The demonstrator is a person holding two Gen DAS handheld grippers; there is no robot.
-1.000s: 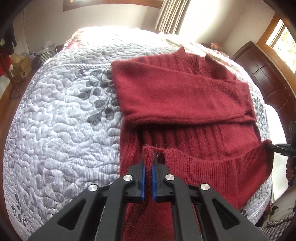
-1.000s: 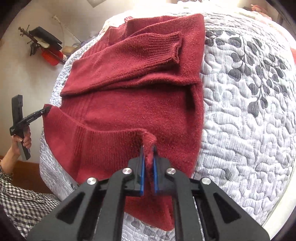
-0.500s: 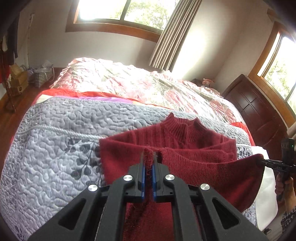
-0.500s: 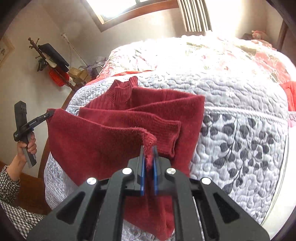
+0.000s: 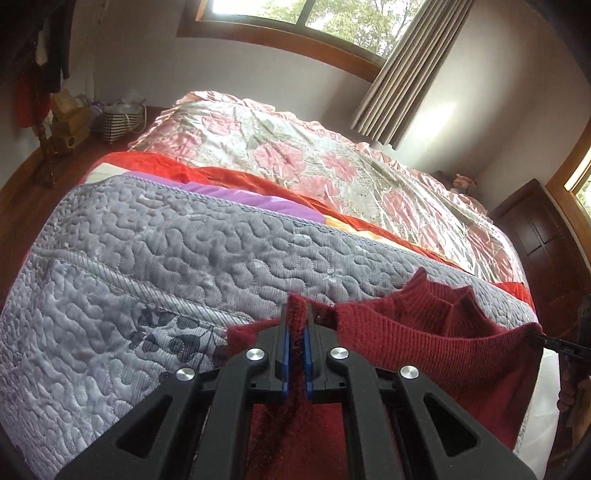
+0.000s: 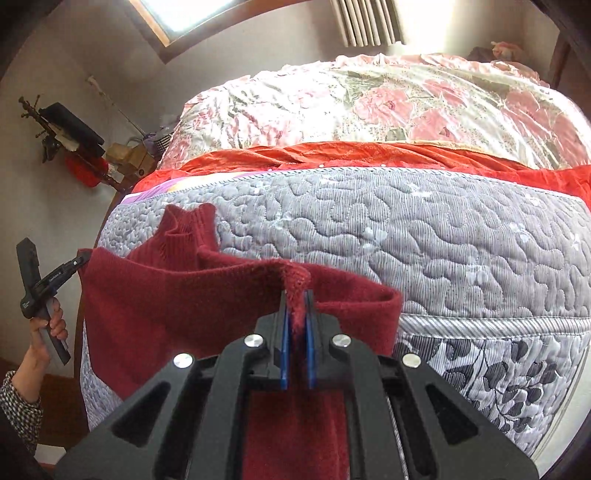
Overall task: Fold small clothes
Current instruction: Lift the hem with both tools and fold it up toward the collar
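A: Where is the sweater [image 5: 436, 354]?

B: It is lifted at its lower edge above the grey quilt [image 5: 155, 266]. The ribbed hem is stretched between the two tools, and the collar [image 6: 184, 236] lies on the quilt behind it, standing up a little.

A: What does the left gripper [image 5: 296, 321] do?

B: Its jaws are pressed together on one corner of the hem. A little tuft of red wool sticks up between the blue pads [image 5: 283, 347].

A: And the right gripper [image 6: 296, 306]?

B: The same: clamped on the other corner of the hem, with the knit folded between the pads. In this view the left tool shows at the far left, held by a hand [image 6: 48, 328] with a checked sleeve [image 6: 18, 402].

A: What is around?

B: The quilt covers the near part of the bed. Behind it lies a red blanket [image 6: 369, 155], then a flowered cover [image 5: 295, 147]. A window [image 5: 306, 14] and a curtain [image 5: 402, 70] are on the far wall.
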